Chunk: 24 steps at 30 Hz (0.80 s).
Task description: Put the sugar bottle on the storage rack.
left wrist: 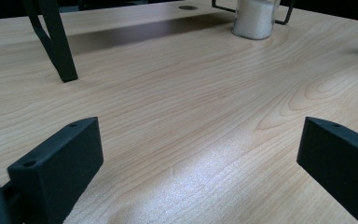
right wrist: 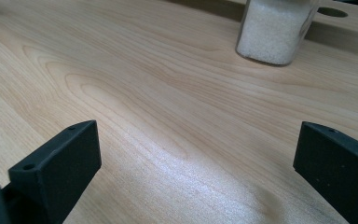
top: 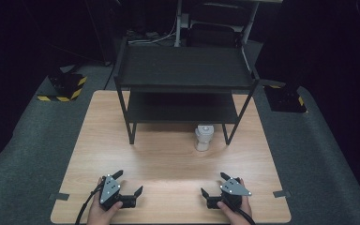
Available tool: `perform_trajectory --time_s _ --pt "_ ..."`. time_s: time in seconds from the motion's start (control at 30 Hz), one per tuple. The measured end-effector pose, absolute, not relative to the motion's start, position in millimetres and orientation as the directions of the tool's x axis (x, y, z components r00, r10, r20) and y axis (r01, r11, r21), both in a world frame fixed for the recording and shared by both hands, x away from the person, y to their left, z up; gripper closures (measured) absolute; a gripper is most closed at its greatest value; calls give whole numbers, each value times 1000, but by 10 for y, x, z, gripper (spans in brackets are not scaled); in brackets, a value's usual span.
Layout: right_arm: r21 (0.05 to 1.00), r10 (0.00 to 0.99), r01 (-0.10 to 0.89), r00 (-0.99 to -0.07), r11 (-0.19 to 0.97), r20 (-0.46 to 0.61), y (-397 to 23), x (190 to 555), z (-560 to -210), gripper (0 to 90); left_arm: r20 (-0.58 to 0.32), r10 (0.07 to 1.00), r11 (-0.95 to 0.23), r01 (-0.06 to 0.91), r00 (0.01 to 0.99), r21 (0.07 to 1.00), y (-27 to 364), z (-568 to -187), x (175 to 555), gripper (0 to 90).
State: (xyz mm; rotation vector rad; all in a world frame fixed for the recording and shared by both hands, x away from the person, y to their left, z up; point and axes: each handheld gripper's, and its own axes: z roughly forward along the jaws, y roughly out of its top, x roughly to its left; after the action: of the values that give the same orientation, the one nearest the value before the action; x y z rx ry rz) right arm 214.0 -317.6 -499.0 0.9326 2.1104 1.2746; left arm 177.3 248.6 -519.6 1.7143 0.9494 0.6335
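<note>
A jar point(top: 204, 137) stands upright on the tabletop point(top: 168, 159), its long axis vertical and its pale cap on top. It sits just in front of the rack point(top: 185, 84), close beside the rack's front right leg, partly under the edge of the lower shelf. The jar is clear and holds fine white grains; in the right gripper view point(right wrist: 272, 30) they reach as high as the frame shows, and in the left gripper view point(left wrist: 255, 17) the same white fill shows through the wall. Which way the jar faces around its axis cannot be told.

The rack is black, with two shelves, both bare where they show. One of its legs stands on the wood in the left gripper view point(left wrist: 51, 39).

The left gripper point(top: 127, 183) lies well in front of the rack, near the tabletop's front edge, held in a hand, its jaws spread wide with only bare wood between them. The right gripper point(top: 214, 184) lies near the same edge, nearer the jar's side, also held in a hand, its jaws likewise wide apart and gripping nothing. Both are well apart from the jar.
</note>
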Motion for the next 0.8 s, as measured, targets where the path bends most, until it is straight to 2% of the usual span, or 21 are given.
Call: perform_trajectory --time_s 0.8 --pt "901 767 290 -638 322 -68 -3181 2124 -5004 4 -30 833 -161 294 552 942 2486 -5191 1778 5"
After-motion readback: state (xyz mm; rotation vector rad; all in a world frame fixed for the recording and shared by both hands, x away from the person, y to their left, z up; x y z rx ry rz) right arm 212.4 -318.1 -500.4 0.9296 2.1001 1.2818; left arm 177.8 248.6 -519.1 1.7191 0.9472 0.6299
